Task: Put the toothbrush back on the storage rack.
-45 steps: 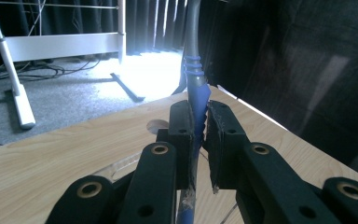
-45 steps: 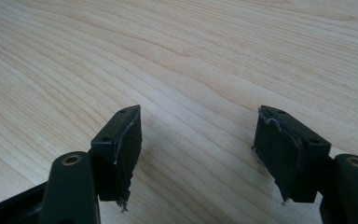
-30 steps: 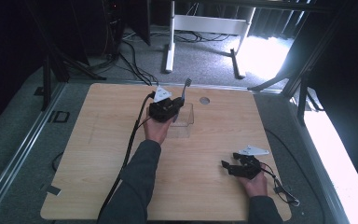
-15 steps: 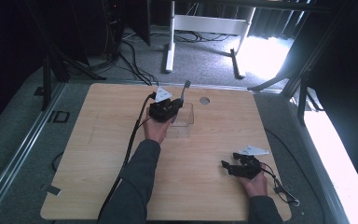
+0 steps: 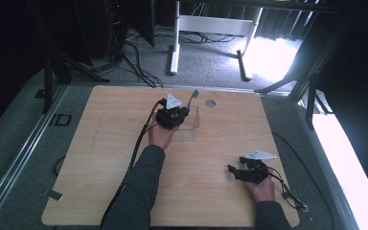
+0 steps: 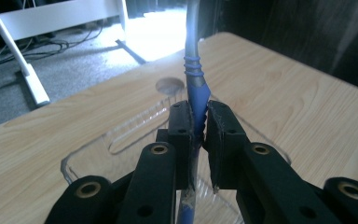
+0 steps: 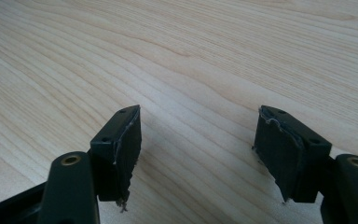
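Tabletop (image 5: 100,143) of pale wood spreads wide and bare around both hands. Near its far edge sits a clear plastic container (image 5: 191,120), beside a round hole (image 5: 210,103). Over the container the left gripper (image 6: 199,122) pinches the blue handle of an upright utensil (image 6: 195,84), its metal end rising past the rim. Near the front right edge, the right gripper (image 7: 198,144) hovers low, jaws spread wide, holding nothing.

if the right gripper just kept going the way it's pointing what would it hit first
Probably nothing but the bare wooden table. The right gripper is open and angled down at the wood, with nothing between or ahead of its jaws. From above it points left across open tabletop, though its tilt is hard to judge.
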A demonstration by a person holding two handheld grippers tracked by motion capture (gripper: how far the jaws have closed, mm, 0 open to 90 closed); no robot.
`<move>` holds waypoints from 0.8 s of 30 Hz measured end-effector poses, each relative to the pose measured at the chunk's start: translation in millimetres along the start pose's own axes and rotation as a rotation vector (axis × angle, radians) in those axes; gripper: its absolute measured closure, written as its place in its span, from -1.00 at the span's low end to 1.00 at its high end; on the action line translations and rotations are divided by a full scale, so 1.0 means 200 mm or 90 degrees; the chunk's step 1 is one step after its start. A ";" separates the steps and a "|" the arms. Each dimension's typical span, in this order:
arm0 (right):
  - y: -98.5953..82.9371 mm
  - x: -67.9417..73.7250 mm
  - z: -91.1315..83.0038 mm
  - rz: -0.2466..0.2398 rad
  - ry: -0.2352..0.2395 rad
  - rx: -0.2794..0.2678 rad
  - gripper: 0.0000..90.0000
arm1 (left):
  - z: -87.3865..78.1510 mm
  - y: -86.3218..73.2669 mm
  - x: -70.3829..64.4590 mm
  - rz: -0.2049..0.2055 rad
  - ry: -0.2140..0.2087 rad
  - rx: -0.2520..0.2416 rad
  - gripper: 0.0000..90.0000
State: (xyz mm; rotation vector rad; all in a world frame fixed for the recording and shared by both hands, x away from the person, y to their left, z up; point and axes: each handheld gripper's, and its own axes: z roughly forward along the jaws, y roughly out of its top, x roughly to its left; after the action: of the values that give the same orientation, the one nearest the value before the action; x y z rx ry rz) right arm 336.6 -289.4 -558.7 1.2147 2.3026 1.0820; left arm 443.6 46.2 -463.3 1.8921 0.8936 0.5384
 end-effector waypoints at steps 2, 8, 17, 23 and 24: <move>0.00 0.00 0.00 0.000 0.000 0.000 -0.30 | 0.00 0.00 0.00 0.010 -0.001 0.012 0.79; 0.00 0.00 0.00 0.000 0.000 0.000 -0.30 | 0.02 -0.02 -0.02 0.034 -0.001 0.049 0.79; 0.00 0.00 0.00 0.000 0.000 0.000 -0.30 | 0.01 -0.03 -0.03 0.025 -0.036 0.052 0.29; 0.00 0.00 0.00 -0.001 0.000 0.000 -0.30 | -0.15 0.04 -0.03 0.023 -0.030 -0.025 -0.15; 0.00 0.00 0.00 -0.001 0.000 0.000 -0.30 | -0.17 0.05 -0.03 0.022 -0.031 -0.037 -0.17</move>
State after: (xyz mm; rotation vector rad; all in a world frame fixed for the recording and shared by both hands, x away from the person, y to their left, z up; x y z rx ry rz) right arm 336.6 -289.3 -558.7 1.2127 2.3024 1.0813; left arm 419.4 58.2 -438.4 1.8629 0.8061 0.5321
